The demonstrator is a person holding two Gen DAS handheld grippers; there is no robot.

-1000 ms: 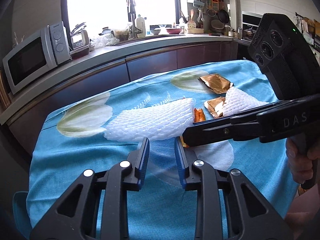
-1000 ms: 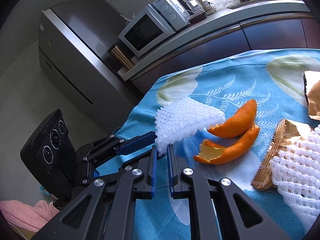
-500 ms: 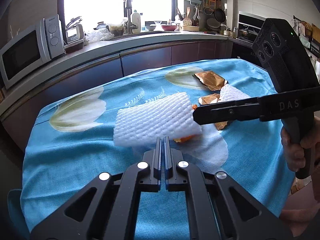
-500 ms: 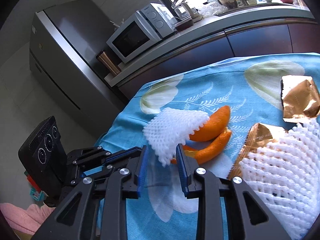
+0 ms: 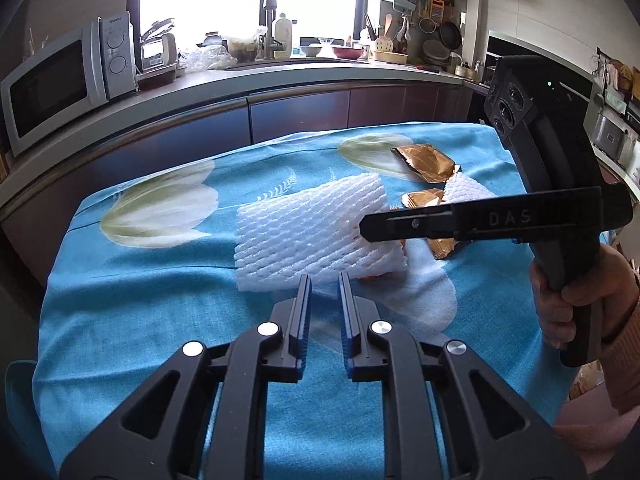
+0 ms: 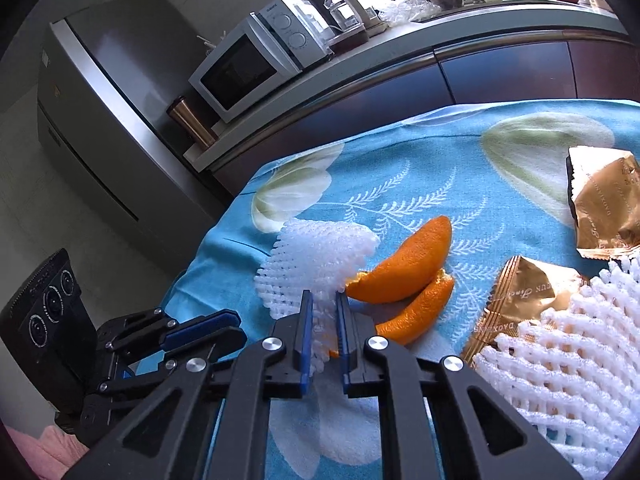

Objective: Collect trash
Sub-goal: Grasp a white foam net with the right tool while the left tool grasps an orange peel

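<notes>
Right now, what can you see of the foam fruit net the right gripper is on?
The white foam fruit net is a soft mesh sleeve of expanded foam, flattened and partly lifted off the blue floral tablecloth. The right gripper has its jaws closed on the net's near edge. Its far side overlaps the orange peels. The left gripper sits just short of it, open, not touching.

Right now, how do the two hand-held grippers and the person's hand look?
Both are matte black plastic. The left gripper has triangular cut-outs, silver pivot screws and blue ribbed pads on its fingers. The right gripper looks the same; its side bears the letters "DAS", and its boxy camera head has round lenses and a green light. The bare right hand shows a pinkish knit cuff.
</notes>
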